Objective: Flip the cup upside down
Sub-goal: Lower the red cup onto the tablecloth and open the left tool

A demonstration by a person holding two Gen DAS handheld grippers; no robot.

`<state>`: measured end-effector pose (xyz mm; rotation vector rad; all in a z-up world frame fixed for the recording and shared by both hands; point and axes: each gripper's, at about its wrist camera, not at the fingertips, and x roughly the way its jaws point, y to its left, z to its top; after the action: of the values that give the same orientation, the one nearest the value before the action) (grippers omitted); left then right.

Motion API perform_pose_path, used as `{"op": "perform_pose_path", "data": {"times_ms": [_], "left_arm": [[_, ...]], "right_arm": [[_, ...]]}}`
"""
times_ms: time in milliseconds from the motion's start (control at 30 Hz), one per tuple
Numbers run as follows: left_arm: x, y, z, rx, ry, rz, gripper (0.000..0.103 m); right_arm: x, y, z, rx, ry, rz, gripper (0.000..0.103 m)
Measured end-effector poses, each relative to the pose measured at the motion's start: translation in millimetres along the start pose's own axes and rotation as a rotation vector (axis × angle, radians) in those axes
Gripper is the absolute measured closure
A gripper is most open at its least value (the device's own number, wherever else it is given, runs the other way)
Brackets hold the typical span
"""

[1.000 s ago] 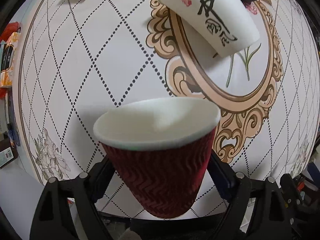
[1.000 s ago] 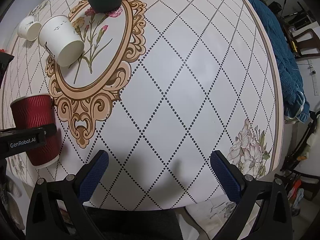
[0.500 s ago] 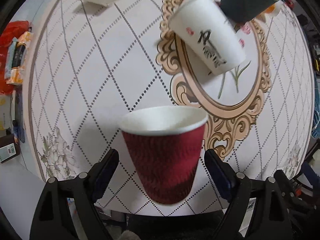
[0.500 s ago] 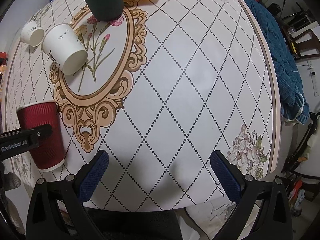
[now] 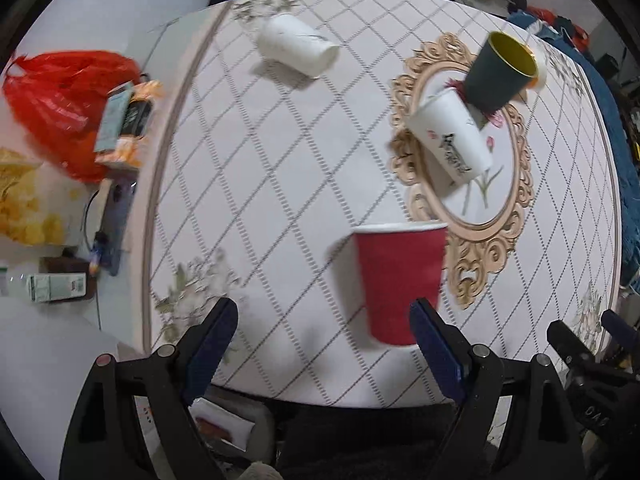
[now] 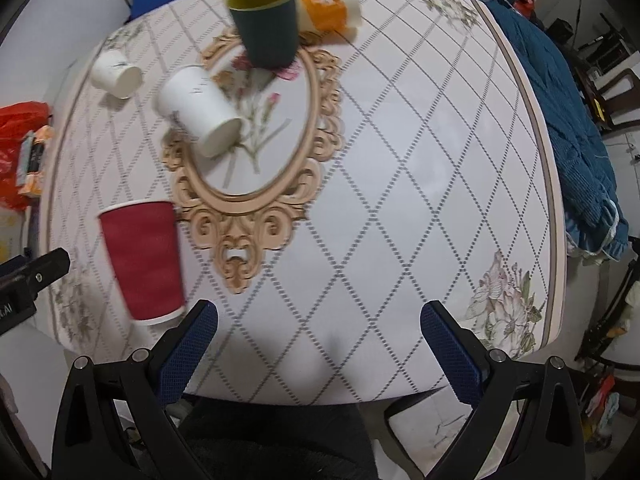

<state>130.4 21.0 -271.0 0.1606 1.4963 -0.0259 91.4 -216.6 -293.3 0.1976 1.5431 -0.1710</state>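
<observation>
A dark red ribbed paper cup [image 5: 400, 280] stands on the patterned table with its white rim on the table in the right wrist view [image 6: 142, 262]. My left gripper [image 5: 324, 336] is open and empty, pulled back from the cup, which is in front of its right finger. My right gripper [image 6: 318, 336] is open and empty over the table's front middle, to the right of the red cup.
A white printed cup [image 5: 450, 142] lies on its side in the ornate oval. A dark green cup [image 6: 266, 24] stands upright behind it, an orange cup [image 6: 328, 6] lies beyond. A small white cup [image 5: 298, 44] lies far left. Red bag and boxes [image 5: 72, 108] lie off the table's left edge.
My left gripper has let go of the red cup and drawn back and up. The cup now stands free on the table. The right gripper has risen slightly.
</observation>
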Motion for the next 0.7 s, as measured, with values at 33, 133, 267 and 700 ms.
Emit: {"op": "perform_pose_path", "data": {"times_ms": [33,133,267,700], "left_arm": [[-2,4,-2,-0.008,0.001,0.0,0.016],[0,23,-12,-0.035,-0.001,-0.002,0.015],[0,45,-21,-0.062,-0.001,-0.012,0.016],[20,99,-45,-0.134,0.026,-0.033,0.016]], "right_arm": [[-2,5,0,-0.005,-0.003,0.005,0.0],[-10,24,-3,-0.028,-0.018,0.02,0.0],[-15,52,-7,-0.051,-0.027,0.036,0.0],[-21,124,-8,-0.162,-0.047,0.04,0.0]]}}
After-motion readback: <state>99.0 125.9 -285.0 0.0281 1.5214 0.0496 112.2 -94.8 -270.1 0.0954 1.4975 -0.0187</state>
